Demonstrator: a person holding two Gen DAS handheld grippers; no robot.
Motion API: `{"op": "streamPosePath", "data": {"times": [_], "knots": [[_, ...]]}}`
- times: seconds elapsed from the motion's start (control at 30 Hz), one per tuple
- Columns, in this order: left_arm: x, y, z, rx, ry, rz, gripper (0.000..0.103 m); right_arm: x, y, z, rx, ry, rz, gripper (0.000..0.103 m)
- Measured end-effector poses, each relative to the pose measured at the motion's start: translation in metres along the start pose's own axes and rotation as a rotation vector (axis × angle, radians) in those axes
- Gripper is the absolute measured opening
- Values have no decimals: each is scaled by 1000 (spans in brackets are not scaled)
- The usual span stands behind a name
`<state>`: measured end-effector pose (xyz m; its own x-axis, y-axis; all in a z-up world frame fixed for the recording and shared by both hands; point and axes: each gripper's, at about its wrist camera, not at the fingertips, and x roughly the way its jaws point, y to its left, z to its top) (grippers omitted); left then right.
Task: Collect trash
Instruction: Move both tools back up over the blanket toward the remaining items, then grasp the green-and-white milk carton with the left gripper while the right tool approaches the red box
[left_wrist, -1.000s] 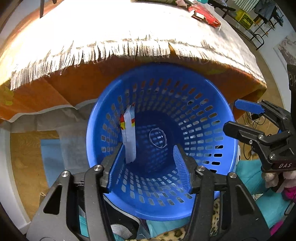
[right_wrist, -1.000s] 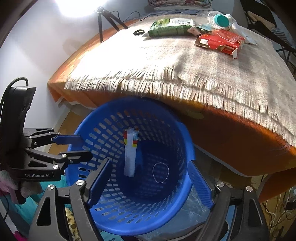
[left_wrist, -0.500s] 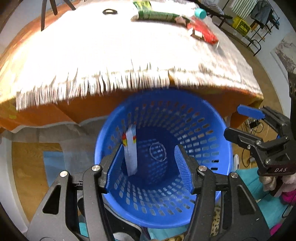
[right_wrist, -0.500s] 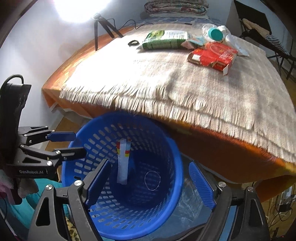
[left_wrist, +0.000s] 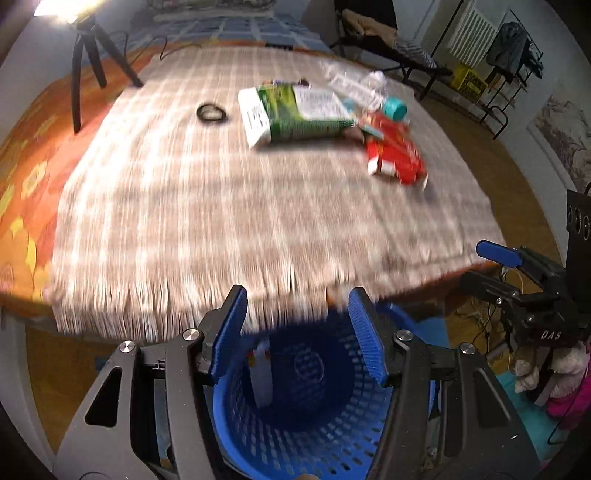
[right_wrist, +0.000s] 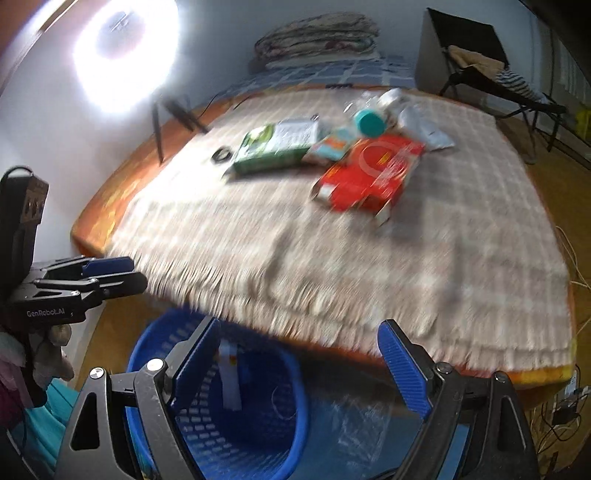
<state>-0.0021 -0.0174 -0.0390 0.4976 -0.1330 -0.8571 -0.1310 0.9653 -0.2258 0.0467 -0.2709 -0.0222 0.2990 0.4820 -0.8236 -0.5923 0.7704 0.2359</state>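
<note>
both grippers, left gripper and right gripper, spread wide, empty. blue basket on floor holds one wrapper; green packet, red box, bottle remain on the bed: mostly undone

The right gripper is hanging with jaws spread wide and empty above a blue basket beside the bed, where a red box and green packet are lying.
</note>
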Motion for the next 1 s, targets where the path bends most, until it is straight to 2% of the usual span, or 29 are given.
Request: {"op": "streamPosePath", "data": {"times": [0.07, 0.13, 0.27, 0.47, 0.67, 0.87, 1.0], "knots": [[2, 0, 12, -2, -8, -12, 64, -4, -8, 11, 22, -21, 3, 88], [4, 0, 21, -1, -11, -35, 64, -9, -16, 21, 34, -40, 5, 88], [9, 1, 44, 28, -30, -28, 64, -13, -31, 45, 49, -80, -5, 88], [21, 9, 79, 26, -33, -55, 64, -9, -55, 80, 95, -96, 9, 88], [36, 14, 121, 49, -47, -70, 64, 13, -72, 94, 156, -53, 24, 88], [62, 14, 168, 62, -38, -87, 64, 36, -70, 102, 150, -7, 17, 88], [83, 20, 195, 17, -24, -120, 64, 44, -65, 110, 145, -1, 21, 89]]}}
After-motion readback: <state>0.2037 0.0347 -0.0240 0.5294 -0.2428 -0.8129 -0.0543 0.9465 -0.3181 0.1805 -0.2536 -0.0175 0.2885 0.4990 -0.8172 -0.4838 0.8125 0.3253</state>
